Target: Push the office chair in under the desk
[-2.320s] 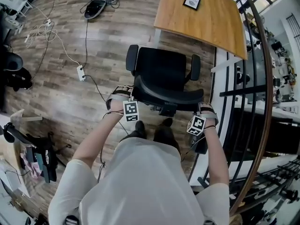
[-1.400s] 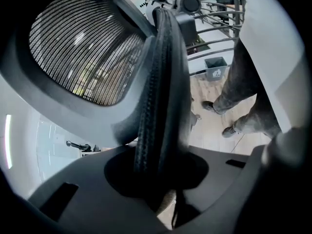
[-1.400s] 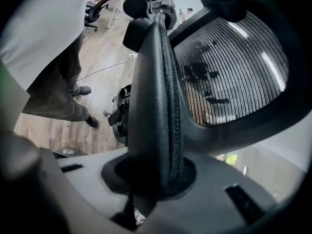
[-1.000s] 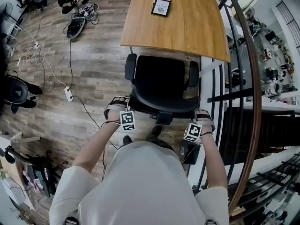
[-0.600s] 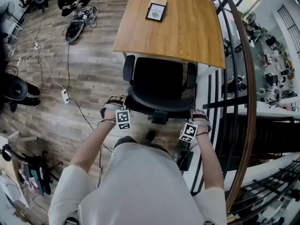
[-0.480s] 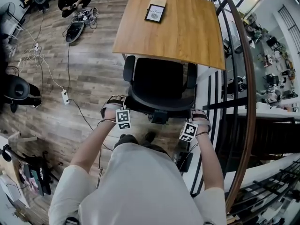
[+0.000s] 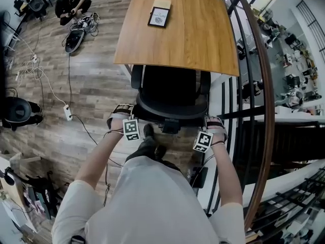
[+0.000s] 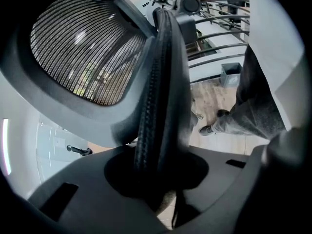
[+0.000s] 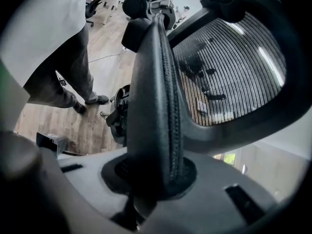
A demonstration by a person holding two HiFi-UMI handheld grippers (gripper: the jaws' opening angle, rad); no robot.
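Head view showed the left tool [image 7: 123, 114] and the right tool [image 7: 210, 122] set at either side of the office chair [image 7: 170, 88]. Each gripped an outer side of its backrest, so the chair stood directly ahead of the tools and between them. The seat lay beyond the tools, its front hidden beneath the near edge of the wooden table [image 7: 193, 39], and the armrests' front ends reached that edge. The backrest stood clear of the table, on the tools' side. A framed print [image 7: 159, 17] lay on the tabletop, well beyond both tools. A power strip [image 7: 67, 113] sat on the floor, well off to the left of the left tool.

In the left gripper view, the left tool [image 8: 156, 179] had its jaws clamped on the backrest's padded stitched edge [image 8: 158, 106], which rose upright from between them. The mesh panel [image 8: 87, 48] spread away to the left. In the right gripper view, the right tool [image 9: 156, 174] was likewise clamped on the opposite padded edge, with the mesh spreading to the right. The person's trouser leg [image 9: 58, 82] showed at the left.
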